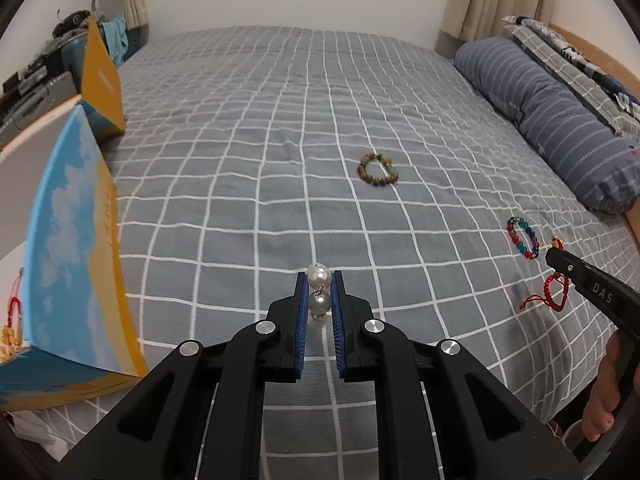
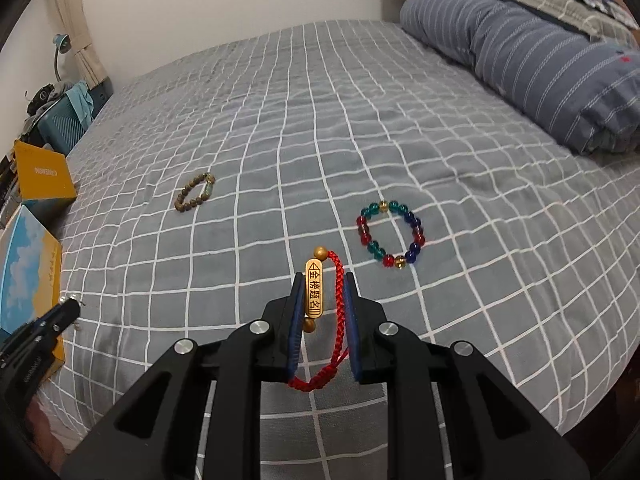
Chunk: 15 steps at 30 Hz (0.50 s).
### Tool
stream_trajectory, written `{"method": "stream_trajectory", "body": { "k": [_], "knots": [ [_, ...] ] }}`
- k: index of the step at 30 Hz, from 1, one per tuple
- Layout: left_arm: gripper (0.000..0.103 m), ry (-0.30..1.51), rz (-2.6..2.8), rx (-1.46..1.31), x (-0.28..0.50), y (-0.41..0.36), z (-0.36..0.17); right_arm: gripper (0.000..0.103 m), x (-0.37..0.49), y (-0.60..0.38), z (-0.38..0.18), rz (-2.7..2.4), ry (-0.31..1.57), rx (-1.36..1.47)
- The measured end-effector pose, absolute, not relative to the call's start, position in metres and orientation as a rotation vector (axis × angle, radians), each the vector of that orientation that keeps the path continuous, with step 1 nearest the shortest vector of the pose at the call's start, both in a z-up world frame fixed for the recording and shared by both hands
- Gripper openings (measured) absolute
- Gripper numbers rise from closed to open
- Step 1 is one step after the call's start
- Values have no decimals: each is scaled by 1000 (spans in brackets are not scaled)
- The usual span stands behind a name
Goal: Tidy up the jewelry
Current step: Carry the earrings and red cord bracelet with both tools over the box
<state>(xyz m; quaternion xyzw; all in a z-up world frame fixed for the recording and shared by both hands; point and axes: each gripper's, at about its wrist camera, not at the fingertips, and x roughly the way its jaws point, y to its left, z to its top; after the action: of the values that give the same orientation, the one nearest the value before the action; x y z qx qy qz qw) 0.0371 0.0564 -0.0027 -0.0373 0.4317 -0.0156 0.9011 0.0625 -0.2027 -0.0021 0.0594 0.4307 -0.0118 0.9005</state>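
My left gripper (image 1: 319,280) is shut on a pearl drop piece (image 1: 319,294), two pearls stacked between the blue pads, above the grey checked bedspread. My right gripper (image 2: 323,282) is shut on a red braided cord bracelet (image 2: 339,300) with a gold tag (image 2: 314,292); it also shows in the left wrist view (image 1: 554,254), with the cord hanging (image 1: 554,292). A brown wooden bead bracelet (image 1: 378,169) (image 2: 195,196) and a multicoloured glass bead bracelet (image 1: 523,237) (image 2: 390,234) lie on the bed. An open blue-and-yellow box (image 1: 68,248) (image 2: 30,268) sits left.
The box lid (image 1: 102,80) (image 2: 46,178) stands behind the box at the bed's left edge. A striped blue pillow (image 1: 552,120) (image 2: 532,64) lies along the right side. A bedside unit with clutter (image 1: 36,80) is at far left. Red and gold jewelry (image 1: 12,328) sits inside the box.
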Motion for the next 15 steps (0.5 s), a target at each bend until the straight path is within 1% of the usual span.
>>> {"method": "stream_trajectory", "body": {
  "k": [15],
  "knots": [
    [11, 833, 27, -89, 22, 90, 27, 18, 50, -181, 17, -5, 844, 70]
  ]
}}
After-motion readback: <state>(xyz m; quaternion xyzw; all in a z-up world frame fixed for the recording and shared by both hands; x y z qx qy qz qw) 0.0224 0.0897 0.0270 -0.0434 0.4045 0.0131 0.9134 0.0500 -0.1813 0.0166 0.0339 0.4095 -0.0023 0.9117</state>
